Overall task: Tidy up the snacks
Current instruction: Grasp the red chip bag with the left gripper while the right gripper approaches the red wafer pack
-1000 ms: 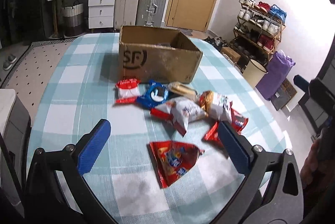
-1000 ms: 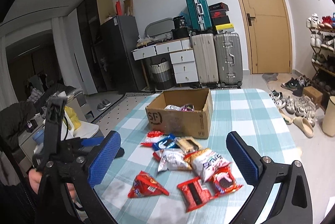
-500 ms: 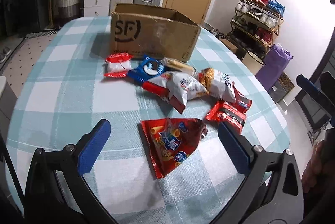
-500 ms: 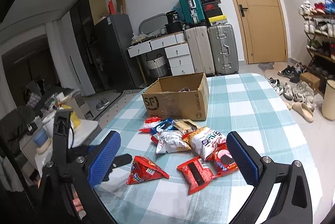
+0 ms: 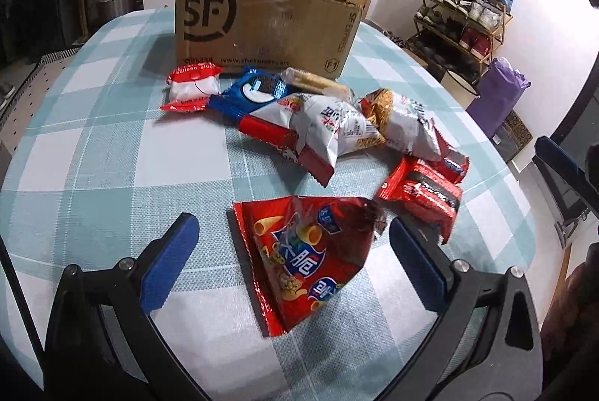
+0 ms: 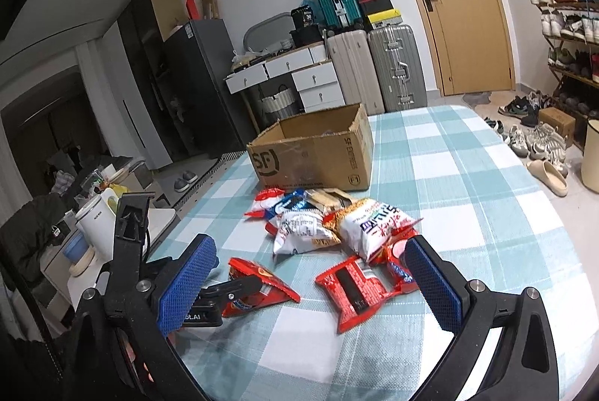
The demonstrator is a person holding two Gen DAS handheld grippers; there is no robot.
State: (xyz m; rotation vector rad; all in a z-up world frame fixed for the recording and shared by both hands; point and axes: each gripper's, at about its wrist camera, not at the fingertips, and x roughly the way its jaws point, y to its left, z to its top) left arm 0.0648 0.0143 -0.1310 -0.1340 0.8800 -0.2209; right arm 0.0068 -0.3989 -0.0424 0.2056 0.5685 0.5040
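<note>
Checked tablecloth [image 5: 93,176] bears a shiny, crinkled red snack bag [image 5: 307,251] between the left gripper's [image 5: 292,251] released jaws; right gripper [image 6: 310,273] likewise released.

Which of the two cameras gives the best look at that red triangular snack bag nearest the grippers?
The left wrist view: the red snack bag lies flat, fully visible between its open fingers. In the right wrist view the bag is small, seen edge-on, and partly hidden by the left gripper.
</note>
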